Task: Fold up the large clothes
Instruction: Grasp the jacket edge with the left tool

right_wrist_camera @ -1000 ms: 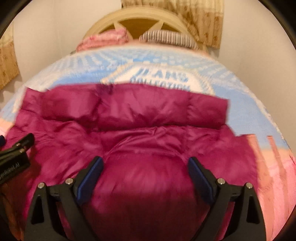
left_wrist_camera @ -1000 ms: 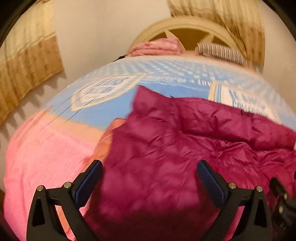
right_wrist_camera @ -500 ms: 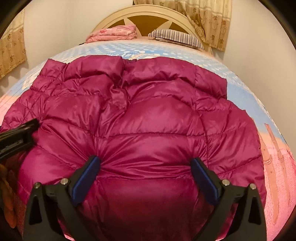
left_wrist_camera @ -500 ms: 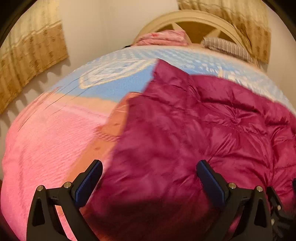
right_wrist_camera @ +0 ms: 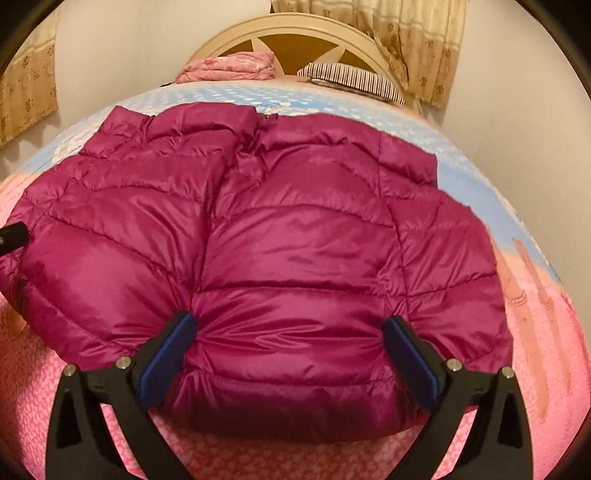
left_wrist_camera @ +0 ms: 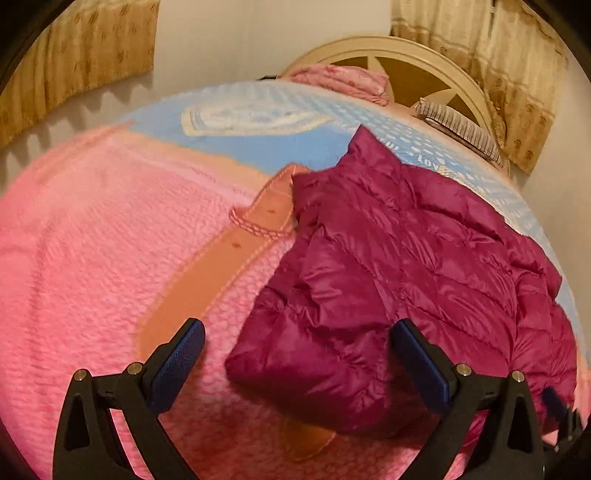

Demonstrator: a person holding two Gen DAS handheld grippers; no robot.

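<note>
A magenta quilted puffer jacket (right_wrist_camera: 295,240) lies spread on the bed, collar toward the headboard. In the left wrist view the jacket (left_wrist_camera: 406,266) fills the right half, its near corner lying between my fingers. My left gripper (left_wrist_camera: 295,362) is open, above the jacket's left hem corner and the pink blanket. My right gripper (right_wrist_camera: 290,354) is open, its fingers spread on either side of the puffy near hem, with fabric bulging between them. The left gripper's tip shows at the left edge of the right wrist view (right_wrist_camera: 11,236).
The bed has a pink fleece blanket (left_wrist_camera: 92,258) near me and a blue patterned sheet (left_wrist_camera: 258,122) farther away. A folded pink cloth (right_wrist_camera: 229,66) and a striped pillow (right_wrist_camera: 354,81) lie by the cream headboard (right_wrist_camera: 295,29). Curtains hang on both sides.
The jacket has been flipped open and now lies flat and spread. My left gripper has swung left, so the jacket sits more to its right. Both grippers stay open.
</note>
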